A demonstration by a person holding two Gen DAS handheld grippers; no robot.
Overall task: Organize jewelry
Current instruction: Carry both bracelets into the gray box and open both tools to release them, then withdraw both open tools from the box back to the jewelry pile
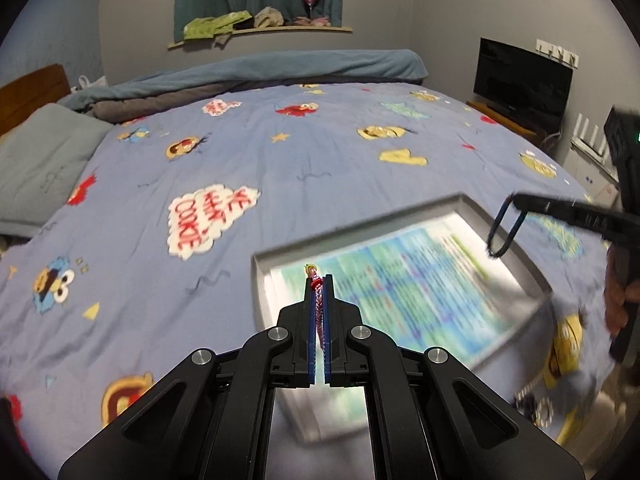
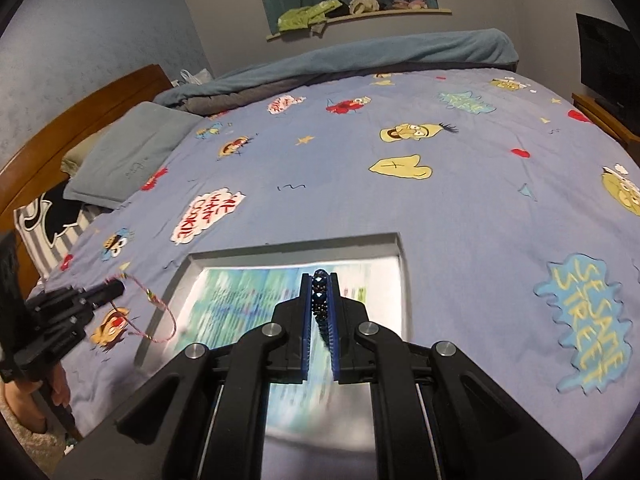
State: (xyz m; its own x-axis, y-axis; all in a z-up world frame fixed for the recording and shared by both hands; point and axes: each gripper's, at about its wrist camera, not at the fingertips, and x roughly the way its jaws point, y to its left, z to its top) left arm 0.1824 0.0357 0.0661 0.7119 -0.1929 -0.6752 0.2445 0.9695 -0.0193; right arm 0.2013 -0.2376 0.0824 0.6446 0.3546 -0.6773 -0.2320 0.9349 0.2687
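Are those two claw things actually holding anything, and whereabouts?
Left gripper: red braided bracelet, near its gold charm. Right gripper: dark blue beaded bracelet, along its strand.

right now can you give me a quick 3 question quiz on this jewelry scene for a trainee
1. True or false: the left gripper is shut on a red braided bracelet.
2. Multiple choice: the dark blue beaded bracelet is A) lying in the tray, B) pinched in the right gripper, C) lying on the pillow.
3. Fill in: the grey tray rests on a blue cartoon-print ____.

Key: 1 true. 2 B. 3 bedsheet.
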